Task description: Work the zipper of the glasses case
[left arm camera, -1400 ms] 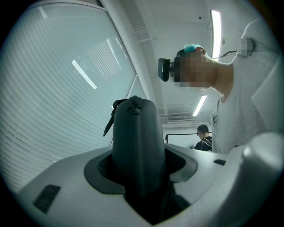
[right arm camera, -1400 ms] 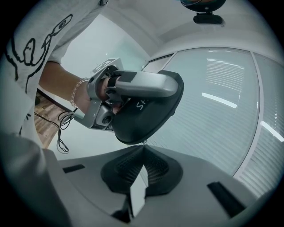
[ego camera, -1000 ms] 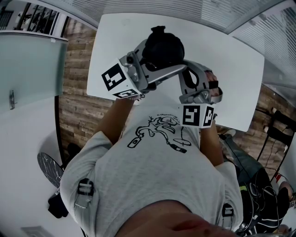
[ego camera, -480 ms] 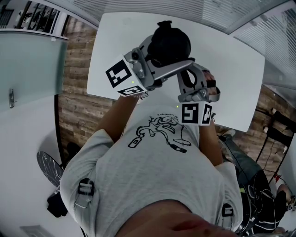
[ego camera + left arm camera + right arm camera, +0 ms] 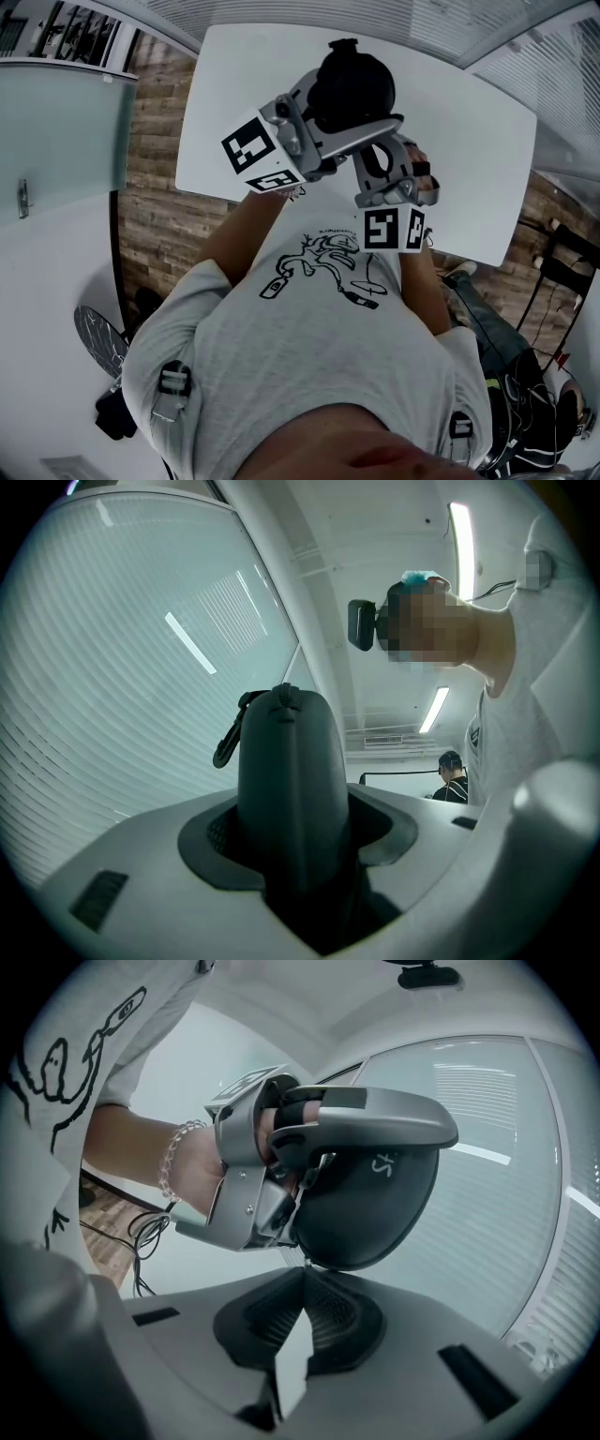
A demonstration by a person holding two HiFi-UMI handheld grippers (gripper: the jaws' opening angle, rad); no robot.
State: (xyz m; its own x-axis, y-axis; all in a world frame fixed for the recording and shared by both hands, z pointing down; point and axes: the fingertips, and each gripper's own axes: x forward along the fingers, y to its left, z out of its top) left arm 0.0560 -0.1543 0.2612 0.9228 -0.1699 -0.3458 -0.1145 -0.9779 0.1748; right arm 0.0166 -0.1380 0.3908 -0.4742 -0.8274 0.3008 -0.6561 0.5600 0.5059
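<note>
The glasses case (image 5: 352, 89), one dark rounded shell, is hanging in the air over the white table (image 5: 469, 141), nearer its left edge. Wooden floor (image 5: 155, 216) is showing beyond that edge, and open tabletop is spreading away on the case's right.

On the left, the left gripper (image 5: 291, 855) is clamping the case upright between its jaws. They are covering the case's lower part, and a small loop (image 5: 228, 742) is sticking out near its top.

On the right, the right gripper (image 5: 302, 1283) is pressing its jaws fully together, with the tips meeting just at the case's rim. Whether they are pinching a zipper tab is too small to tell, and the head view is hiding the zipper line.

Two marker cubes are showing, one (image 5: 253, 150) on the left gripper and one (image 5: 394, 230) on the right.
</note>
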